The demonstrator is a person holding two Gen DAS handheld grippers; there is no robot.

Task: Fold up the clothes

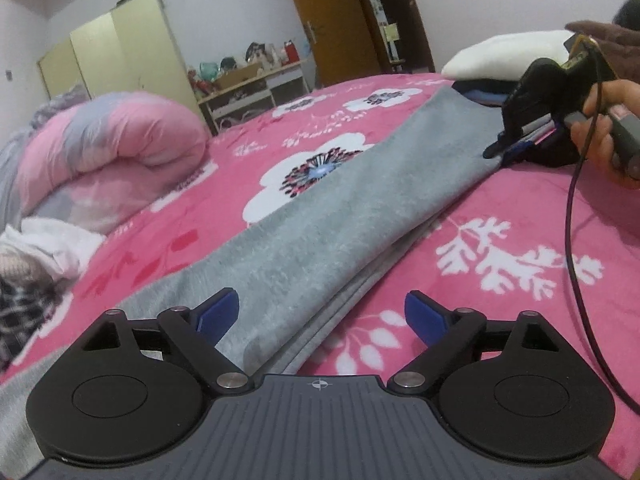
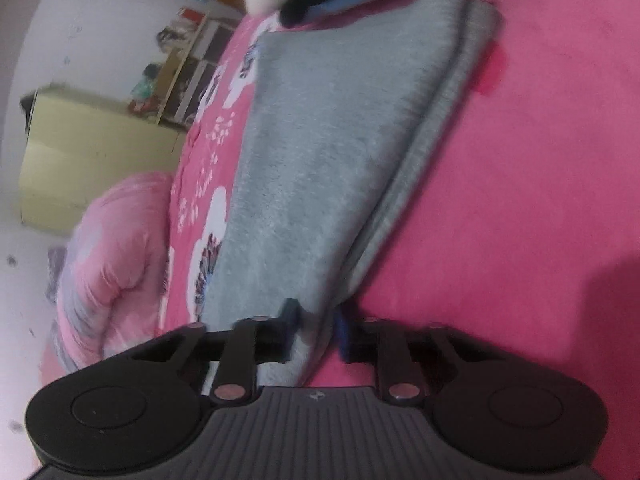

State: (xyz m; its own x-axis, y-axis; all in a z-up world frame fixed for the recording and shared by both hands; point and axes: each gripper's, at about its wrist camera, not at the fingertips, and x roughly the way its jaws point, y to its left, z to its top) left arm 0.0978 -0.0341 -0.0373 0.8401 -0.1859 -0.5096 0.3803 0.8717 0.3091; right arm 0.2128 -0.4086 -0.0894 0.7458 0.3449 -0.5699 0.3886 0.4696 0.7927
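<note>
Left gripper (image 1: pixel 322 316) is hovering wide open over the near end of the grey garment (image 1: pixel 332 216) lying on the pink bedspread (image 1: pixel 500 216); right gripper (image 2: pixel 316 330) is pinching its far corner.

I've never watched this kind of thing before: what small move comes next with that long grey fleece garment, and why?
Probably the left gripper closes on the near end of the long grey fleece garment, which lies between its wide-open jaws. The right gripper already pinches the far end, so both ends could then be lifted off the pink flowered blanket.
</note>
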